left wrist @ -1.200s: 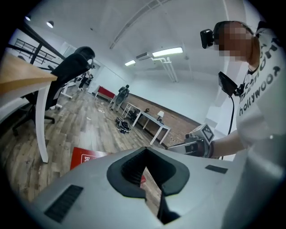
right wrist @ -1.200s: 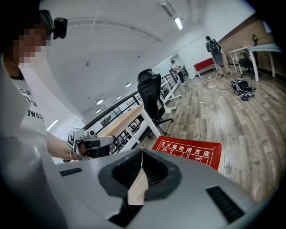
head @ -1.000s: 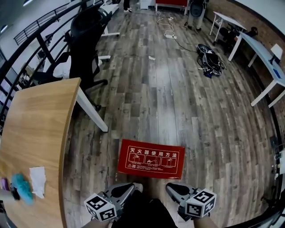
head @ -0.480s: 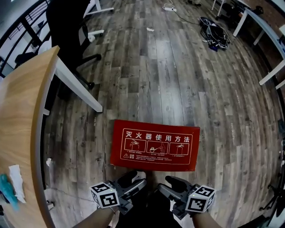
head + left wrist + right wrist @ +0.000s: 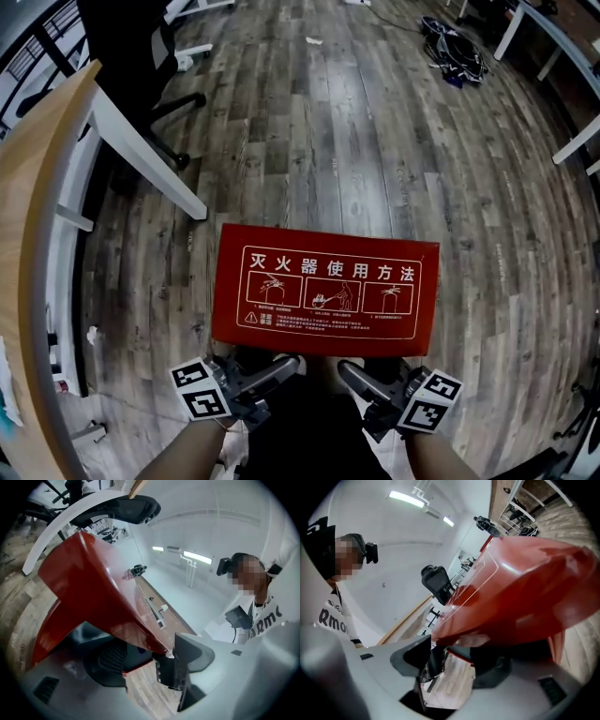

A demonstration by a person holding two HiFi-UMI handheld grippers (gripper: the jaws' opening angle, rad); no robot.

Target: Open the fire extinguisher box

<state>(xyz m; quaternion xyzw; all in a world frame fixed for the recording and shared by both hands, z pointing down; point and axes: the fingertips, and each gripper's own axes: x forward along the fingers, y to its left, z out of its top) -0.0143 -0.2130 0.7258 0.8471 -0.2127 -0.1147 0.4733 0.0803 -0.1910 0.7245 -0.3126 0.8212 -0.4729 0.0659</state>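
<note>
The red fire extinguisher box (image 5: 324, 289) lies on the wood floor, its lid with white printed instructions facing up. Both grippers are at its near edge. My left gripper (image 5: 292, 364) is at the near left part of that edge, my right gripper (image 5: 347, 371) at the near right. In the left gripper view the red lid (image 5: 93, 592) slants over the left gripper (image 5: 140, 660), whose jaws are opening with the lid's rim between them. In the right gripper view the lid (image 5: 520, 592) likewise overhangs the right gripper (image 5: 454, 667), jaws opening around the rim.
A wooden desk (image 5: 28, 216) with a white leg (image 5: 141, 150) runs along the left, with a black office chair (image 5: 122, 37) behind it. White table legs (image 5: 577, 141) and a bundle of black cables (image 5: 455, 47) are at the far right.
The view has dropped closer to the red box, which now looks much larger. Both grippers have reached its near edge and their jaws have gone from shut to wide apart.
</note>
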